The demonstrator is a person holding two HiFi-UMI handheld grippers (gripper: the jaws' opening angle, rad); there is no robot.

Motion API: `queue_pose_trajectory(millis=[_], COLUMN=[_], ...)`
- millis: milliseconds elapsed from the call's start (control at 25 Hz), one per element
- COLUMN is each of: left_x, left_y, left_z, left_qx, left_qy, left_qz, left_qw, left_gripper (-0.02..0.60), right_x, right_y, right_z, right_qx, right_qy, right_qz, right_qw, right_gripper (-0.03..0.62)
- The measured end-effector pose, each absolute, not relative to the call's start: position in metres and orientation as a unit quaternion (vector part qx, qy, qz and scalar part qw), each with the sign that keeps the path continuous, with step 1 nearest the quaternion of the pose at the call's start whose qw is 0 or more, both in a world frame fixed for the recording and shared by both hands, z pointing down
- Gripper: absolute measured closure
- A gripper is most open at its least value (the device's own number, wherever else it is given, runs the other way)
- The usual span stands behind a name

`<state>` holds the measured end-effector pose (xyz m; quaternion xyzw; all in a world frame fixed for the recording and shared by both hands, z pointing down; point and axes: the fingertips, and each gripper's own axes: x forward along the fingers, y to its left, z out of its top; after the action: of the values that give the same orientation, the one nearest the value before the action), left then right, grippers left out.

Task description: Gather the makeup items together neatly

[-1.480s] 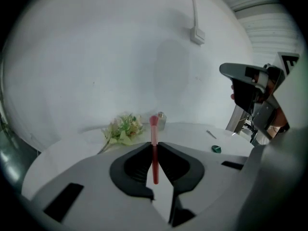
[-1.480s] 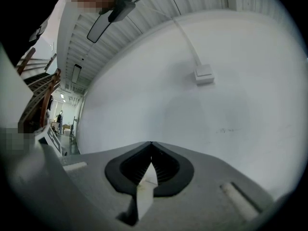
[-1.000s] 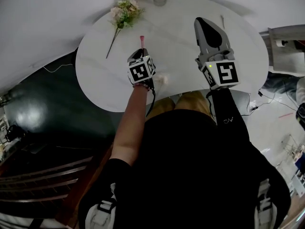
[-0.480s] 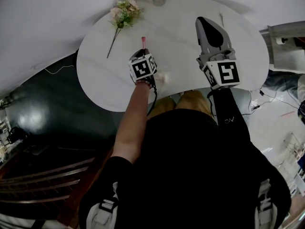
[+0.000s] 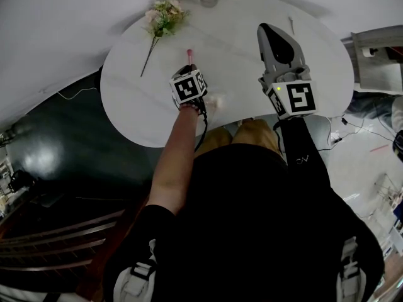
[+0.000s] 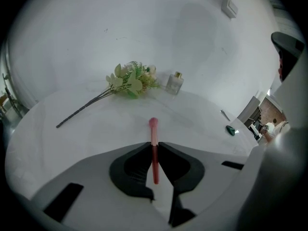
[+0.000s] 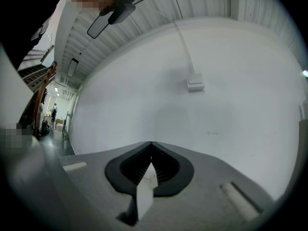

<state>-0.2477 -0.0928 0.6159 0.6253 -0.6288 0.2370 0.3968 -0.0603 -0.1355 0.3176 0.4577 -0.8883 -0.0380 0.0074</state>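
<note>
1. the left gripper tilts down over the middle of the tabletop, jaws narrowed onto a pink makeup stick whose tip juts past them toward the far edge.
2. the right gripper points level above the tabletop's right part, its jaws pressed together with nothing between them.
3. a flower sprig and a small glass bottle sit along the far edge.

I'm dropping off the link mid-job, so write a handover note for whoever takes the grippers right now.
Left gripper: shut on the pink stick, over the table.
Right gripper: shut, empty, aimed at the wall.
Bottle beside the flowers at the far edge; thin stick and small green piece far right.
Done: nothing grouped yet.
To do: place the pink stick, bring the rest together.
</note>
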Motion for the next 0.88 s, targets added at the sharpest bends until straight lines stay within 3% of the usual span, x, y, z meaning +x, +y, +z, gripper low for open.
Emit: queue_pose_trajectory(millis=[320, 400, 640, 880], left_x=[-0.247, -0.244, -0.241, -0.245], left_y=[-0.091, -0.091, -0.089, -0.093], left_z=[0.619, 0.619, 0.613, 0.583], left_qx=[0.619, 0.622, 0.627, 0.653], left_qy=[-0.630, -0.629, -0.629, -0.638], left_qz=[0.239, 0.239, 0.241, 0.232], left_qw=[0.403, 0.401, 0.391, 0.336], left_gripper=[0.531, 0.499, 0.485, 0.483], right_x=[-0.057, -0.056, -0.053, -0.057], right_y=[-0.133, -0.134, -0.134, -0.136], right_z=[0.318, 0.317, 0.317, 0.316], right_qx=[0.457, 0.457, 0.455, 0.453], right_qy=[-0.888, -0.889, -0.890, -0.891], right_qz=[-0.035, -0.036, -0.034, -0.035], right_qw=[0.006, 0.006, 0.004, -0.001], right_gripper=[0.591, 0.591, 0.591, 0.591])
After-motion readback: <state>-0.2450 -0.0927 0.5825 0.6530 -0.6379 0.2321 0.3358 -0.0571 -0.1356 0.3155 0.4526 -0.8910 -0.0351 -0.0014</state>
